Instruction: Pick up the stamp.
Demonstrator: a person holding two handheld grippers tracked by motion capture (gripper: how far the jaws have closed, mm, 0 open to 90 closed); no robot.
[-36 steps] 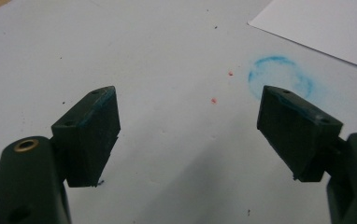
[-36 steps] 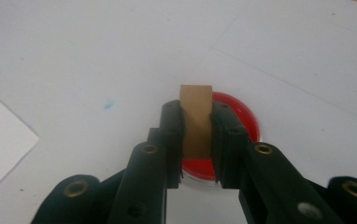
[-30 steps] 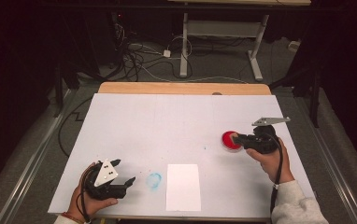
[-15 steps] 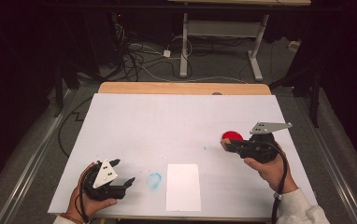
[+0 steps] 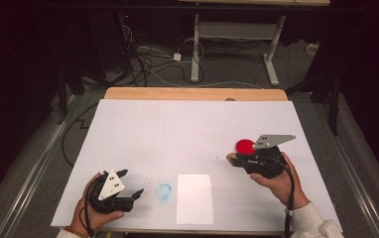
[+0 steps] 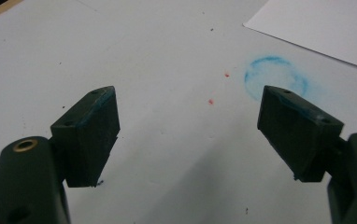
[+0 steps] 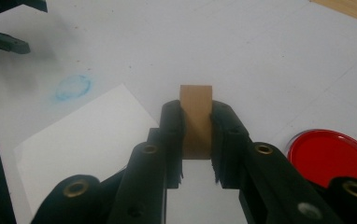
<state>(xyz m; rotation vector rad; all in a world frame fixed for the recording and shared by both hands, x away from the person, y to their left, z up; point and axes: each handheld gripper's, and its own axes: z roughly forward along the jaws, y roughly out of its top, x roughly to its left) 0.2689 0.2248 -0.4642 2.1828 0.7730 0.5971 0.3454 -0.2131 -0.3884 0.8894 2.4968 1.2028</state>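
A tan block (image 7: 196, 116) sits clamped between the right gripper's (image 7: 196, 140) jaws, above the bench's (image 5: 177, 129) right edge. One red lid (image 5: 245, 146), one paper sheet (image 5: 194, 198). Left gripper (image 6: 186, 135) gapes empty.

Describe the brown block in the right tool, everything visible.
The brown block is a small, flat-faced piece, tan and matte, maybe wood or card. It stands upright between the jaws of the right tool, clamped on both sides, its top end poking out past the tips. It is held above the white table, touching nothing else. In the high view it shows as a tan tip.
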